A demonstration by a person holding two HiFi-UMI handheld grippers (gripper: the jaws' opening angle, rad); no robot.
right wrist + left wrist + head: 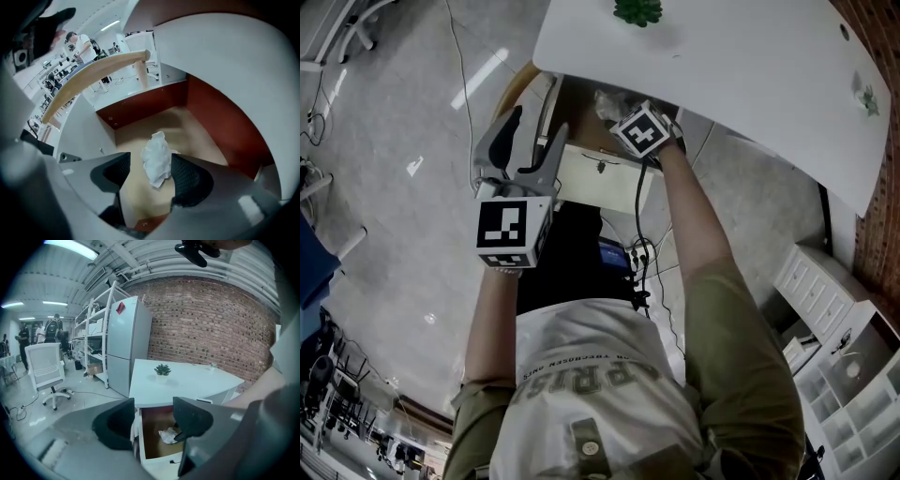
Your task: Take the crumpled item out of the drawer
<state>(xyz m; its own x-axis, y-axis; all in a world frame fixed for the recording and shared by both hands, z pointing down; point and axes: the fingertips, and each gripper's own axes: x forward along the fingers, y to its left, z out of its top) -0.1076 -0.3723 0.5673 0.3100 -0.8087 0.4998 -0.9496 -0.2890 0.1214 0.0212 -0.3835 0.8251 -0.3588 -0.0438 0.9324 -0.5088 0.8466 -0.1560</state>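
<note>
- Reaching into the open drawer (145, 101) under a white desk (741, 66), the right gripper (150, 171) holds its jaws apart around the crumpled item (157, 159), a wad of white paper.
- The wad lies on the drawer's pale wooden floor, between the two jaws. Its right edge sits against the right-hand pad, and a gap shows on its other side, so the jaws have not closed on it.
- Seen from the head view, the right gripper's marker cube sits at the drawer's mouth, just under the desk edge, with the person's forearm stretched out behind it.
- The left gripper (534, 141) hangs apart from the drawer, to its left and above the grey floor, its jaws wide open with nothing between them.
- The left gripper view looks between those jaws down into the drawer (164, 464), where the crumpled item (168, 435) shows white against the brown bottom, near the right-hand side.
- A small potted plant (162, 370) stands on the desk top (187, 380), near its far edge.
- Behind the desk are a brick wall (211, 319) and a tall white refrigerator (126, 343); a white office chair (46, 366) stands on the floor well to the left.
</note>
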